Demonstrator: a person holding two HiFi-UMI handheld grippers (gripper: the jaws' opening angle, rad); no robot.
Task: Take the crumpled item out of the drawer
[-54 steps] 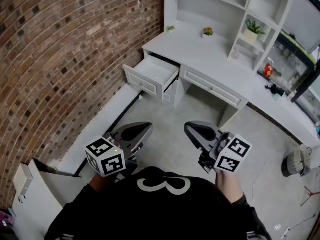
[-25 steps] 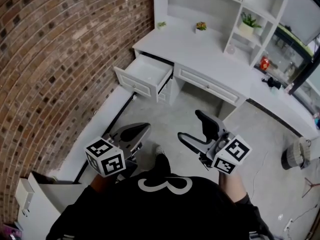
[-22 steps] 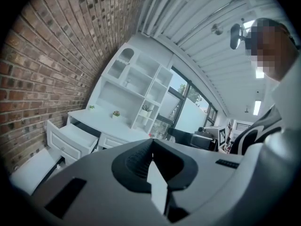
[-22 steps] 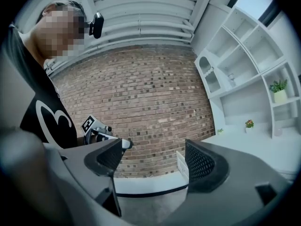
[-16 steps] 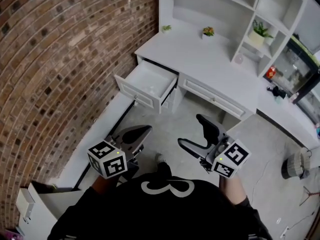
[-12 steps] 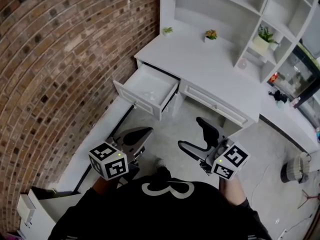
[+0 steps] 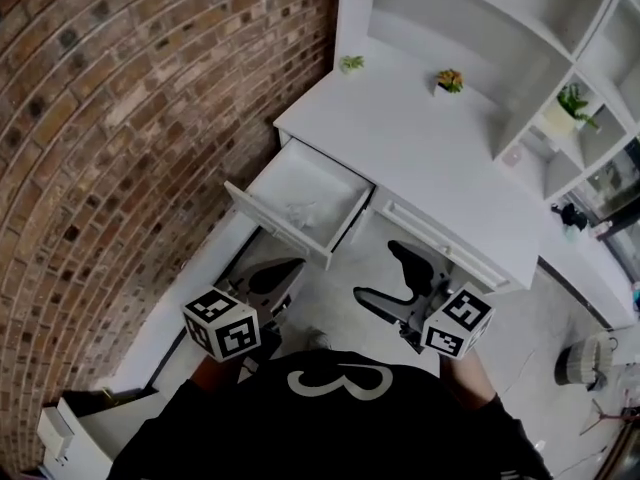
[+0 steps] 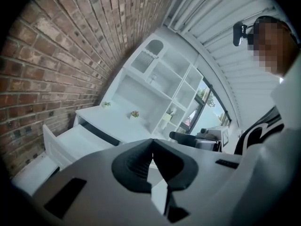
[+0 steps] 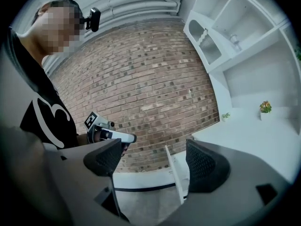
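The white desk's left drawer (image 7: 262,211) stands pulled out, and a small pale crumpled item (image 7: 299,211) lies on its floor. My left gripper (image 7: 276,274) hovers just short of the drawer front, its jaws shut with nothing in them. To its right, below the desk edge, my right gripper (image 7: 386,278) is open; its jaws have just been opening and hold nothing. In the left gripper view the shut left gripper (image 8: 153,144) points toward the drawer (image 8: 70,142). In the right gripper view the open right gripper (image 9: 155,161) frames the drawer front (image 9: 177,180).
A brick wall (image 7: 120,118) runs along the left. The white desk top (image 7: 430,158) carries two small potted plants (image 7: 450,80), with shelves (image 7: 560,88) behind. A shut drawer (image 7: 445,248) sits beside the open one. A white cabinet (image 7: 70,438) stands lower left, a basket (image 7: 580,358) far right.
The person has stepped toward the desk, so the open drawer sits nearer both grippers. The right jaws, shut in the oldest frame, now stand wide. The left jaws stay shut.
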